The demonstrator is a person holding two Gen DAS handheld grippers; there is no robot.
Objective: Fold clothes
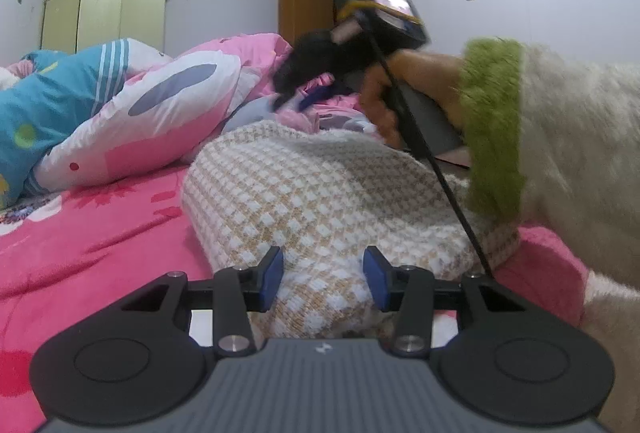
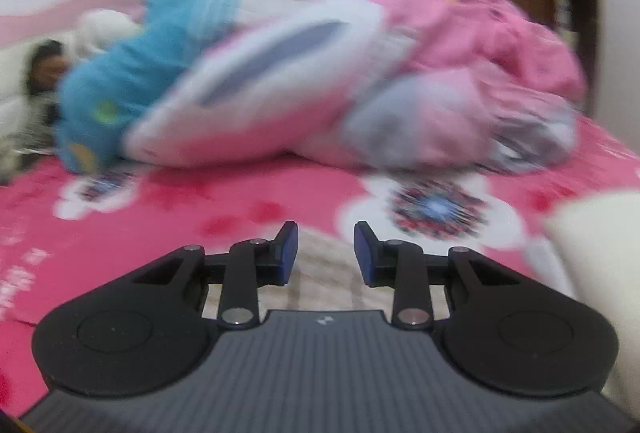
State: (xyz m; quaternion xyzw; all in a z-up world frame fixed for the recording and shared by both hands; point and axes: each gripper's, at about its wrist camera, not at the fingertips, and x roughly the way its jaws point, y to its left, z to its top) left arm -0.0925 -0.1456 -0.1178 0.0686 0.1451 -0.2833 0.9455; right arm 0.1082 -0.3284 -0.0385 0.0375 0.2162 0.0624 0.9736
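A cream and tan checked knit garment (image 1: pixel 312 193) lies folded in a bundle on the pink bed sheet (image 1: pixel 100 245). My left gripper (image 1: pixel 323 277) is open, its blue pads on either side of the garment's near edge. My right gripper (image 2: pixel 326 253) is open and empty, above an edge of the same knit (image 2: pixel 320 273). In the left wrist view the right gripper's body (image 1: pixel 376 9) is held in a hand beyond the garment. The right wrist view is blurred.
A heap of pink, white and blue bedding (image 1: pixel 132 105) lies across the bed behind the garment; it also shows in the right wrist view (image 2: pixel 320 81). A person (image 2: pixel 44 73) lies at the far left. A fuzzy white sleeve with green cuff (image 1: pixel 560 137) fills the right.
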